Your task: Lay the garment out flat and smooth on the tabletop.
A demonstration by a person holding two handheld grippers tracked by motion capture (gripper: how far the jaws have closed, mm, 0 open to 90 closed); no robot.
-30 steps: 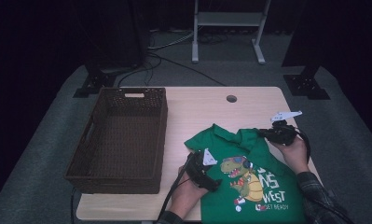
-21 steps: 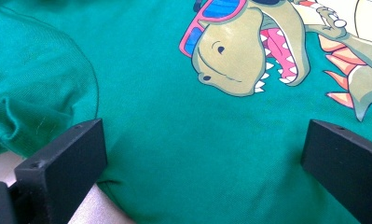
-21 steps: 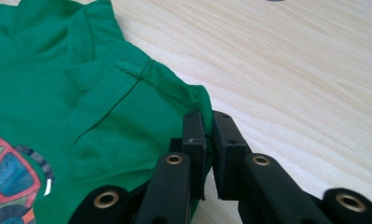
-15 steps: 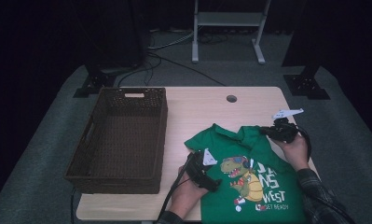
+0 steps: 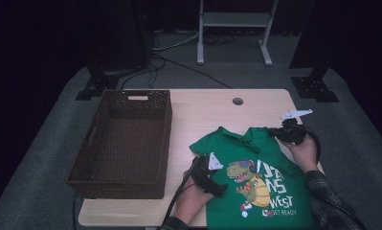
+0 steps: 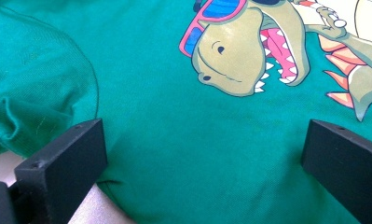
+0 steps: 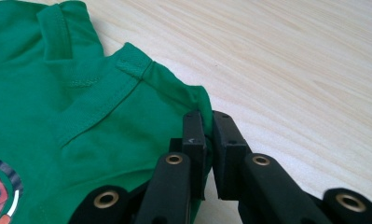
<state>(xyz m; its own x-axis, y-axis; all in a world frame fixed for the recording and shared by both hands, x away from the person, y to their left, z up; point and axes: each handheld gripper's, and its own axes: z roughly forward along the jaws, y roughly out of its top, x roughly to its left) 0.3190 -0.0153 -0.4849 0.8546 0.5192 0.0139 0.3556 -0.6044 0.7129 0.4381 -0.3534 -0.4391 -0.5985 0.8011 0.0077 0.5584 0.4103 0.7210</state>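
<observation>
Green dinosaur T-shirt point(image 5: 255, 182), flat on the table point(image 5: 212, 110): its edge pinched between the closed jaws of the right gripper point(image 7: 208, 122), its chest print just ahead of the left gripper point(image 6: 202, 154), jaws spread wide.

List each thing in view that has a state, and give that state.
Green T-shirt: spread flat on the table, print up, shoulder edge pinched.
Right gripper: shut on the shirt's edge.
Left gripper: open, jaws astride the shirt.
Wicker basket: upright, empty.
</observation>
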